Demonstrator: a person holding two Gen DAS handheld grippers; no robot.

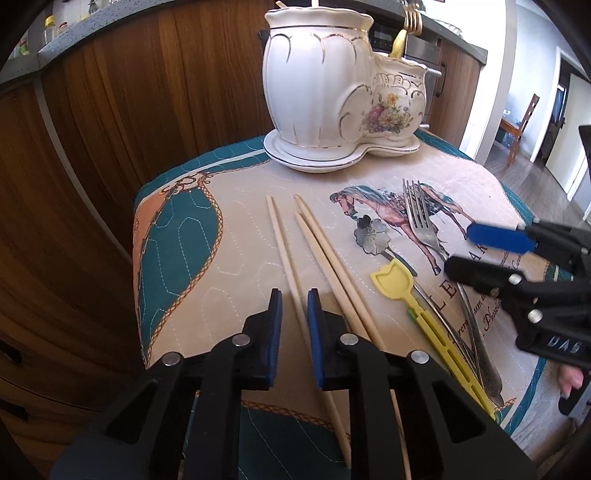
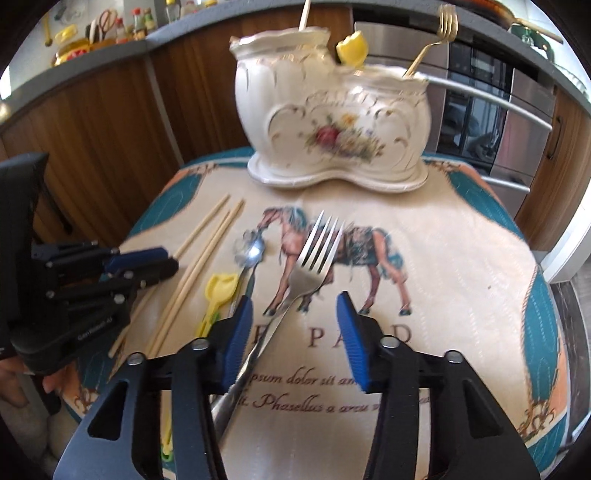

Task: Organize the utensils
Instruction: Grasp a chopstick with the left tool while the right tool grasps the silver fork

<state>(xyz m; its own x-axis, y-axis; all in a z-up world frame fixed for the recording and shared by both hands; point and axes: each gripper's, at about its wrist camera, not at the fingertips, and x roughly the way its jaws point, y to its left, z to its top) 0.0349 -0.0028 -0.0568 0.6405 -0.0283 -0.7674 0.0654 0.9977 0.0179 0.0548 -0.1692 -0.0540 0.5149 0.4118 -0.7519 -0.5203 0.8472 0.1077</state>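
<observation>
A white ceramic two-part utensil holder (image 1: 332,92) (image 2: 332,125) stands at the far end of a quilted horse-print mat (image 1: 240,258) (image 2: 443,277). Three wooden chopsticks (image 1: 291,266) (image 2: 201,254), a flower-head spoon (image 1: 371,232) (image 2: 253,251), a yellow plastic scoop (image 1: 395,282) (image 2: 221,290) and a steel fork (image 1: 419,218) (image 2: 314,254) lie on the mat. My left gripper (image 1: 294,295) is open and straddles the leftmost chopstick. My right gripper (image 2: 294,299) (image 1: 476,254) is open, with the fork's handle between its fingers, close to the left pad.
The holder contains a gold fork (image 2: 439,33), a yellow utensil (image 2: 352,48) and a pale stick (image 2: 304,14). Wooden cabinets (image 1: 110,129) stand behind the table. An oven (image 2: 491,110) is at the back right. A chair (image 1: 524,122) stands in the far room.
</observation>
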